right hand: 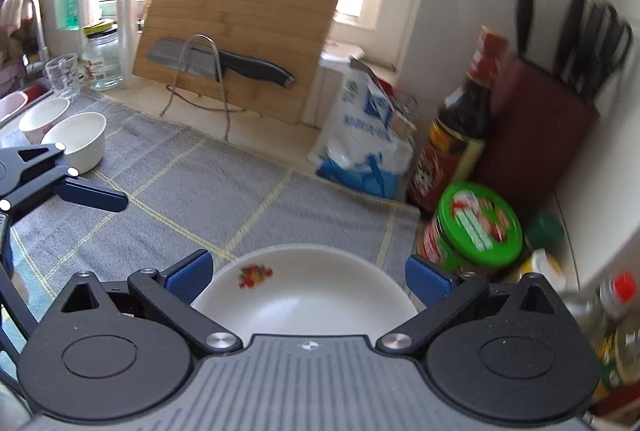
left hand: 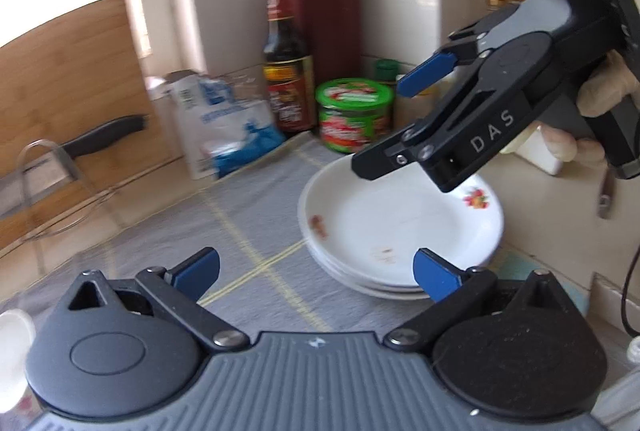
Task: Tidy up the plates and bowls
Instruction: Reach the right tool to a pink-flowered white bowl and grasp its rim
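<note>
Left wrist view: the left gripper (left hand: 316, 273) is seen with jaws spread wide and nothing between them, low over the grey mat (left hand: 248, 215), while the right gripper (left hand: 424, 77), also spread and empty, hangs above the stack of white plates (left hand: 400, 227) at the mat's right end. The stack appears finished, so the two white bowls (right hand: 64, 135), seen in the right wrist view well apart at the mat's far left end, are probably to be gathered next. One bowl would best be taken by its rim, lifted clear and nested squarely in the other. Care is needed near the green-lidded tub (right hand: 478, 223), the dark sauce bottle (right hand: 456, 147) and the blue-and-white bag (right hand: 364, 147) crowded just beside the plates; the knife (right hand: 224, 61) on its wire stand against the cutting board (right hand: 240, 31) should be avoided.
</note>
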